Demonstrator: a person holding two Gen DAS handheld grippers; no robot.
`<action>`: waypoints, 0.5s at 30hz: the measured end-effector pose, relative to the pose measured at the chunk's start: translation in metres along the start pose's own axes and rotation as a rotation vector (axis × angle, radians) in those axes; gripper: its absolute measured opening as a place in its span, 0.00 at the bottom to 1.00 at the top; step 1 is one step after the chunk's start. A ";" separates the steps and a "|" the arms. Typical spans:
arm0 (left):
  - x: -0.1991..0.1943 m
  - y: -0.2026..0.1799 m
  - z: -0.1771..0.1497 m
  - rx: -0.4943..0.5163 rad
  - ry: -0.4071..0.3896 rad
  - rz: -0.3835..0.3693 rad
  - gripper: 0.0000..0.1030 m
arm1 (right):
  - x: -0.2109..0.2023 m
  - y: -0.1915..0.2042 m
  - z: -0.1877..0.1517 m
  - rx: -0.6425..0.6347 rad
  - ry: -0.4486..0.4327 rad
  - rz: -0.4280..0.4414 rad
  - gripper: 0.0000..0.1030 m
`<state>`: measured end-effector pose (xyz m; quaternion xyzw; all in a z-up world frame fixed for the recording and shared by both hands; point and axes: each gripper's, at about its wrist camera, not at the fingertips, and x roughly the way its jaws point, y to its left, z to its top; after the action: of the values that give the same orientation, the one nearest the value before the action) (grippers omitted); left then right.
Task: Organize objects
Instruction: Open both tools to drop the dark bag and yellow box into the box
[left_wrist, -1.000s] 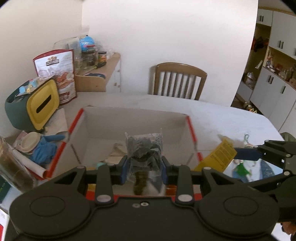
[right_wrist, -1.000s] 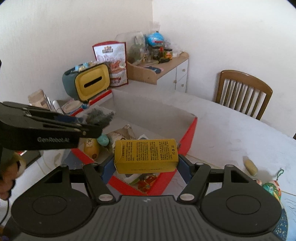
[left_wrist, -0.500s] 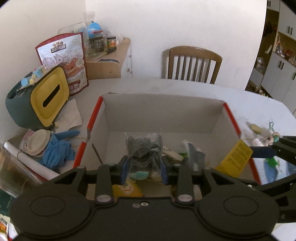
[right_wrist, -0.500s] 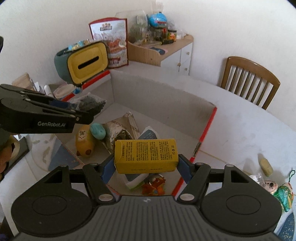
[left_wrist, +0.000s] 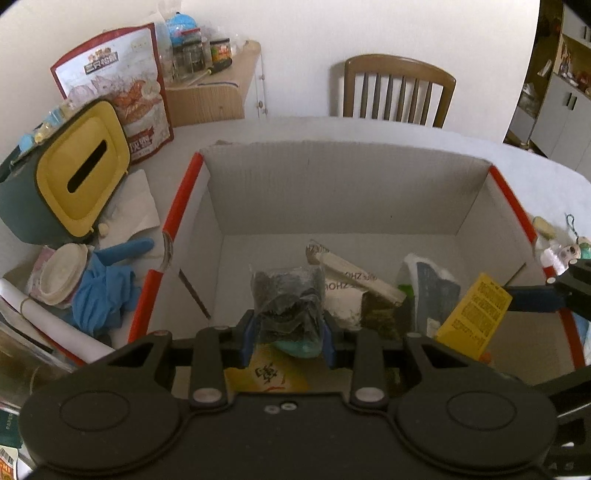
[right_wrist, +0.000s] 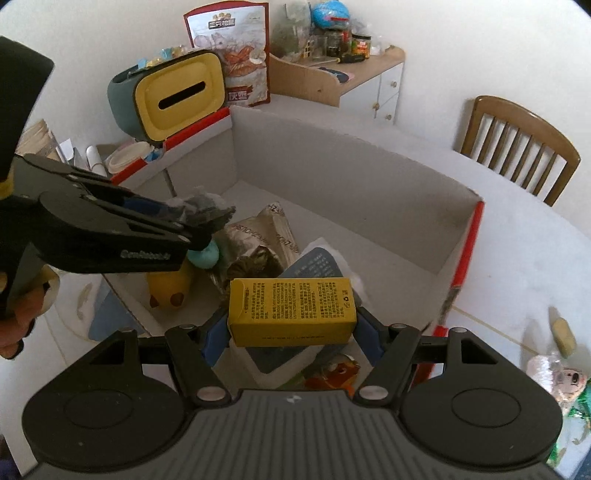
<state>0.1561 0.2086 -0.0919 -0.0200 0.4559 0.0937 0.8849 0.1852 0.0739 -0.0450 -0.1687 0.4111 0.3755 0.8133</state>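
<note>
Two jaws clamped: left gripper (left_wrist: 287, 334) on upright dark bag (left_wrist: 286, 301), right gripper (right_wrist: 291, 330) on crosswise yellow box (right_wrist: 291, 310).

Both views are evenly lit by soft, diffuse daylight, bright on the white walls and with no hard glare. Shadows are faint: a soft one lies inside the cardboard box (left_wrist: 343, 192) along its left wall, and the wooden chair (left_wrist: 397, 90) casts a pale one on the wall behind it. Fisheye distortion bends the table edge (right_wrist: 535, 206) and blackens the corners. The doorway at the far right of the left view is dim. The centre is sharp; the edges smear slightly.
</note>
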 end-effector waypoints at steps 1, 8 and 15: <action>0.002 0.000 0.000 0.003 0.004 -0.002 0.33 | 0.001 0.000 0.000 0.006 0.001 0.002 0.69; 0.008 -0.003 -0.002 0.047 0.031 0.003 0.34 | 0.003 -0.003 0.001 0.016 -0.001 0.018 0.69; 0.012 -0.005 -0.005 0.051 0.055 -0.005 0.39 | -0.001 -0.007 -0.001 0.033 -0.007 0.026 0.70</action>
<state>0.1600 0.2054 -0.1047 -0.0013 0.4822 0.0794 0.8725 0.1898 0.0686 -0.0452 -0.1486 0.4166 0.3796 0.8126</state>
